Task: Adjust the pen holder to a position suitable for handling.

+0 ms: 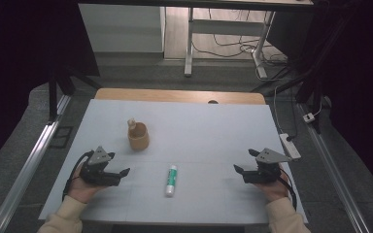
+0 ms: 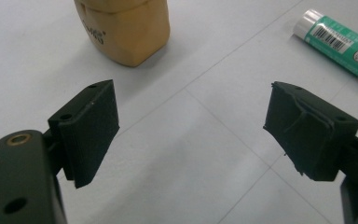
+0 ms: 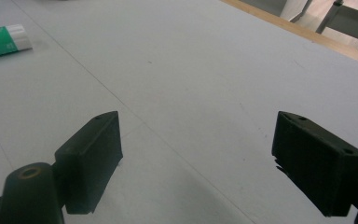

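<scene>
Pale grey table (image 1: 199, 126), wood-edged, in a dark room; both tongs (image 1: 121, 173) (image 1: 239, 170) apart, empty.

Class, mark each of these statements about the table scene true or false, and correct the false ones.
1. The green-and-white tube lies flat on the table. True.
2. The left gripper holds the tan holder. False: its jaws stand open and empty, apart from the holder.
3. The tube lies between the two grippers in the high view. True.
4. The right gripper is shut on the tube. False: it is open, with bare table between its jaws.
5. The tan holder stands farther from the person than the tube. True.
</scene>
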`<state>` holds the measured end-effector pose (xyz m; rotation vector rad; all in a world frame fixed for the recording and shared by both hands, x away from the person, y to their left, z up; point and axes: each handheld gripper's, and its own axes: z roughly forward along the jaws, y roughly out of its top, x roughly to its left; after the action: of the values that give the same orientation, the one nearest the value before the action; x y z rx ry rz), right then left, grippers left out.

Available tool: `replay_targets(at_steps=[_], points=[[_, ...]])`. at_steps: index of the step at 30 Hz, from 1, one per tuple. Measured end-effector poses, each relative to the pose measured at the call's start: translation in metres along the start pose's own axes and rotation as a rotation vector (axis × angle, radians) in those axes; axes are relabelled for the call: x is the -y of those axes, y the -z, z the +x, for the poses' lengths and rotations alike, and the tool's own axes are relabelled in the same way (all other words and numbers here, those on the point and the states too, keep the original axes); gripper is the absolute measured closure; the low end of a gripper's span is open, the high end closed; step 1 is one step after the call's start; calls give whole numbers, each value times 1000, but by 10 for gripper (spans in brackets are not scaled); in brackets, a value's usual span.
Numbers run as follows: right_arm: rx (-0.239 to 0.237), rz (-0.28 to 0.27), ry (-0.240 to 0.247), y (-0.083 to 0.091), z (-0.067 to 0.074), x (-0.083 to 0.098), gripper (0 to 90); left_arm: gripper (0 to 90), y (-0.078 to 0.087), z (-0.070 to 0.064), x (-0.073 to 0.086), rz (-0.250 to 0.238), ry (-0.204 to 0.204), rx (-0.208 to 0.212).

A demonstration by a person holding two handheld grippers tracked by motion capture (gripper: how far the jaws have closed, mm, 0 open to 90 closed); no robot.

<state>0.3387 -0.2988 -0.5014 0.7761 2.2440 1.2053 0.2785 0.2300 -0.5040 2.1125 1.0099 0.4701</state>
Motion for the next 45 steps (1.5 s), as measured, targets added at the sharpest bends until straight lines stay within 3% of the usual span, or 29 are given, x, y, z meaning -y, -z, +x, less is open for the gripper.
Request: replay_targets(at_steps=[19, 45], points=[[2, 3, 1, 2, 1, 1, 168, 181, 9, 8, -27, -18, -2, 22], [-10, 25, 7, -2, 3, 2, 172, 210, -4, 54, -60, 9, 39, -16]])
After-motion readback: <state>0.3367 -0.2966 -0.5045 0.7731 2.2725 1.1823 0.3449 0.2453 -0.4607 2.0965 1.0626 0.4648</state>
